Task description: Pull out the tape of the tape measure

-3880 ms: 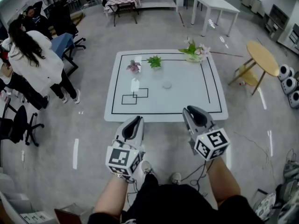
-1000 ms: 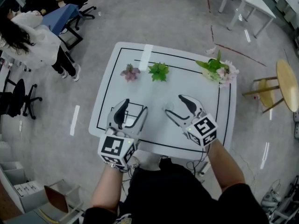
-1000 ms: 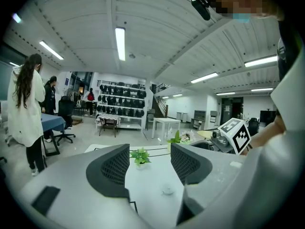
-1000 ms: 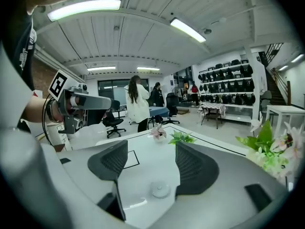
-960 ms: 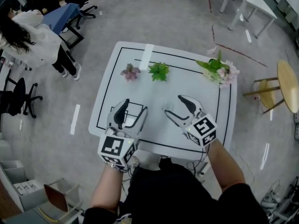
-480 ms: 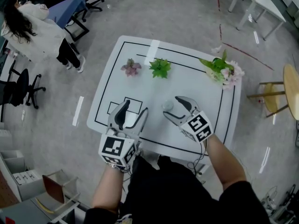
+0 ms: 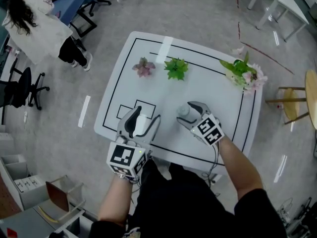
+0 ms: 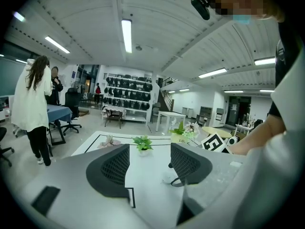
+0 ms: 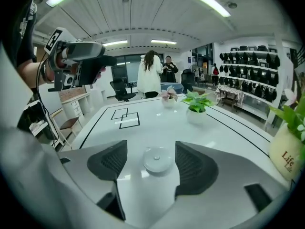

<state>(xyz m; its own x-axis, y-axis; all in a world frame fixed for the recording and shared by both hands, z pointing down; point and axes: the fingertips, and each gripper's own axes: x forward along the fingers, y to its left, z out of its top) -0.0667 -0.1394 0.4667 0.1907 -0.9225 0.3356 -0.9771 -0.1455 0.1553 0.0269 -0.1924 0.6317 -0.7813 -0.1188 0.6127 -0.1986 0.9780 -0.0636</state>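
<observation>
Spread wide on the right gripper (image 9: 151,162), flanking one round white tape measure (image 9: 157,160) lying flat on the table (image 7: 223,128), touching neither pad. Spread too on the left gripper (image 8: 149,165), holding nothing. Beyond, three plants: pink plant (image 7: 143,67), green plant (image 7: 176,67), flowering plant (image 7: 242,72) in a cream pot (image 9: 287,159) lettered "Life".

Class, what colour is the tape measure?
The tape measure is white; right gripper view shows it best.

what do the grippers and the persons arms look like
Both the left gripper and right gripper are light grey shells with two curved jaws lined with dark meshed pads. Each carries a white cube printed with black square markers. A thin dark cable runs from the right one. The person wears a black short-sleeved top.
</observation>
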